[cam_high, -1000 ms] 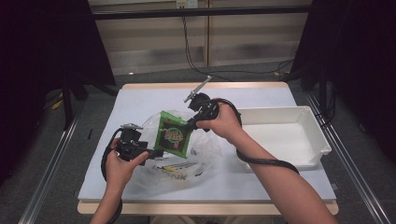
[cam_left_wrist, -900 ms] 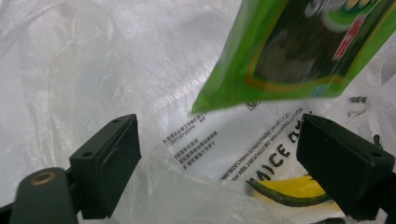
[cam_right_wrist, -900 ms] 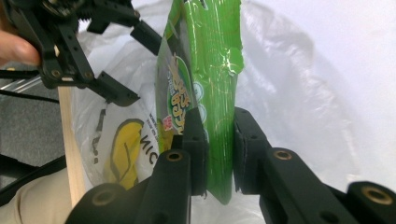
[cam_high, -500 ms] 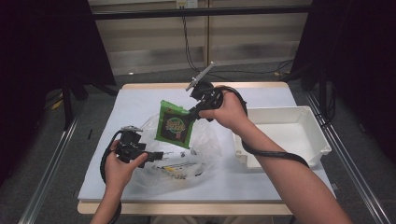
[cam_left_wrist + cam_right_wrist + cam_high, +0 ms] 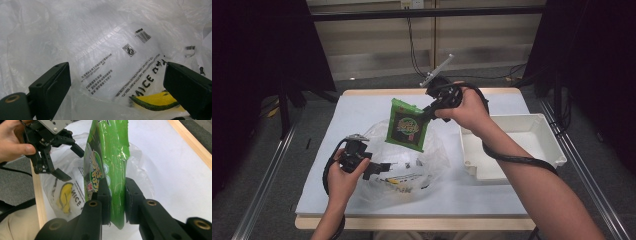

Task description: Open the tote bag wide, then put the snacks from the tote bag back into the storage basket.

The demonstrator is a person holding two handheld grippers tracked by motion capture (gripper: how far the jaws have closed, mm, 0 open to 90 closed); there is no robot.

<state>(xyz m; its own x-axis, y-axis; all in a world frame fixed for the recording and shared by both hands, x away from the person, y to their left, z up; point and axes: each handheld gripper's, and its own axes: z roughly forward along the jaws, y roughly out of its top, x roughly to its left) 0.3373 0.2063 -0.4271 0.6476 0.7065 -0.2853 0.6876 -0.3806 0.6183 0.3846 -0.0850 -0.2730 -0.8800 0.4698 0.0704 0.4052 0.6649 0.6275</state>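
Observation:
A green snack packet (image 5: 406, 126) hangs upright above the table, and my right gripper (image 5: 428, 114) is shut on its edge. In the right gripper view the two jaws pinch the packet (image 5: 110, 152) near its lower end, right gripper (image 5: 115, 187). Below it lies a crumpled clear plastic bag (image 5: 432, 160) with black print and a yellow logo. My left gripper (image 5: 382, 169) stands open at the bag's left side. In the left gripper view the open left gripper (image 5: 117, 72) has its jaws wide apart in front of the bag (image 5: 100, 50).
A white rectangular tray (image 5: 542, 145) sits at the right of the white tabletop (image 5: 362, 115). The table has a wooden rim (image 5: 412, 222) along its front edge. Cables trail from both grippers.
My right gripper has lifted the green packet up and slightly right, away from the bag. The left gripper has stayed beside the bag.

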